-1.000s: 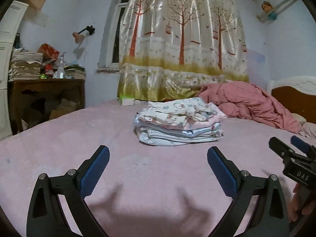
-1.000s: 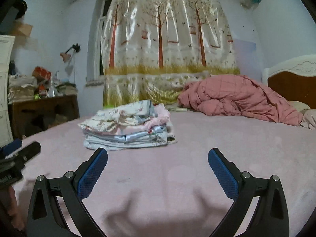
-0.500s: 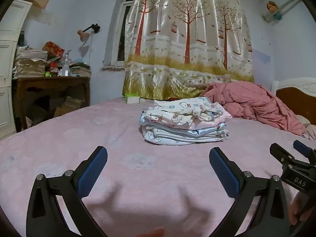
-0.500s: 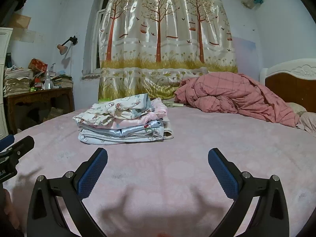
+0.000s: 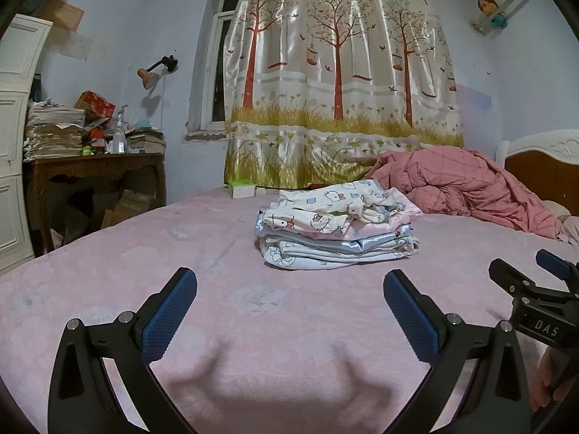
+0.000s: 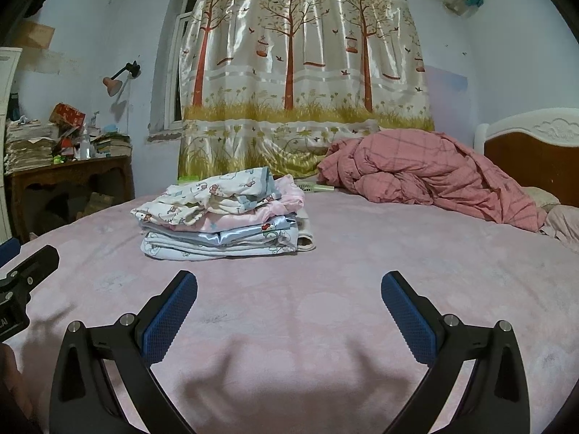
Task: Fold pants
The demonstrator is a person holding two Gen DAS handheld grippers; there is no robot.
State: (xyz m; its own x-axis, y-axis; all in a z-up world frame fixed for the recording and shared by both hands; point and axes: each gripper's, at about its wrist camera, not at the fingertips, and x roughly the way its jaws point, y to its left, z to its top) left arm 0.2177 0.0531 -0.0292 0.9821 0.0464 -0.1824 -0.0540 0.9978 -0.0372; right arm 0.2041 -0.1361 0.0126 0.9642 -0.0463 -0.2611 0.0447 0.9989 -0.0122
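Currently, with the left gripper [image 5: 289, 311] and right gripper [image 6: 288, 311] both spread wide and empty, the folded pants stack [image 5: 334, 233] near the bed's [image 5: 253, 325] far edge risks toppling if snagged.

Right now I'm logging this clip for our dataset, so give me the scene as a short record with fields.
surface: pink bed cover
clothes: stack of folded clothes, on the bed ahead of both grippers, untouched
top of stack: white cartoon-print garment, loosely folded
left gripper: open, empty, low over the bed
right gripper: open, empty, low over the bed
behind stack: crumpled pink quilt, tree-print curtain
left of bed: cluttered wooden desk
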